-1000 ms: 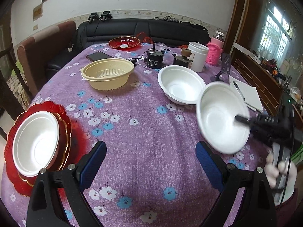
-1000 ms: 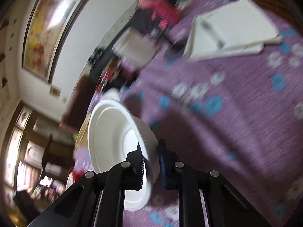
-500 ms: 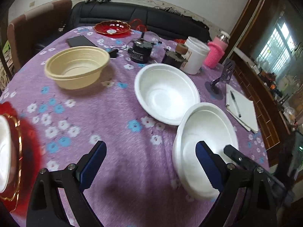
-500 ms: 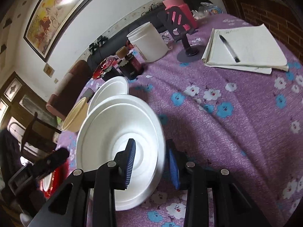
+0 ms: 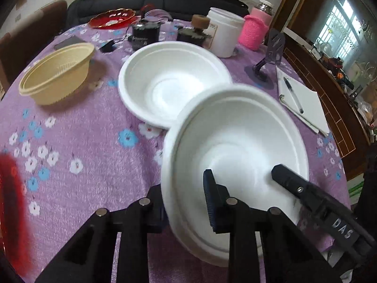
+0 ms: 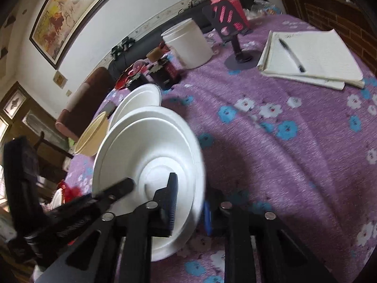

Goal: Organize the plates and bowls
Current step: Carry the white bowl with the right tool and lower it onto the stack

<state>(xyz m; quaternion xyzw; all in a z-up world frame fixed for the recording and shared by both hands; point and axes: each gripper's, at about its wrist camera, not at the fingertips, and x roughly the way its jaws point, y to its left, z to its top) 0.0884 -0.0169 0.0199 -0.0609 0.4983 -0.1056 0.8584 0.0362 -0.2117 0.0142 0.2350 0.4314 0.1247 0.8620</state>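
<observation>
Here both grippers pinch the same white foam bowl (image 5: pixel 238 155), which tilts above the purple flowered tablecloth (image 5: pixel 89 146) toward the near edge of the table. The left gripper (image 5: pixel 186 202) has its fingers narrowed on the bowl's left rim, one pad inside the bowl and the other behind the wall. The right gripper (image 6: pixel 189 208) is likewise closed on the opposite rim, its inner finger (image 6: pixel 170 202) lying against the bowl's inside and a blue pad outside. In the left wrist view the right gripper's black finger reaches into the bowl from the lower right.

A second white bowl (image 5: pixel 173 86) sits on the cloth just beyond, its rim partly hidden behind the held one; whether they touch I cannot tell. A beige bowl (image 5: pixel 57 79) stands toward the left edge. A blurred red plate (image 5: pixel 11 202) shows at the near left edge. Toward the far edge stand a white tub (image 5: pixel 223 35) and a pink-sleeved bottle (image 5: pixel 255 31); a notepad with a pen (image 6: pixel 313 54) lies at the right edge.
</observation>
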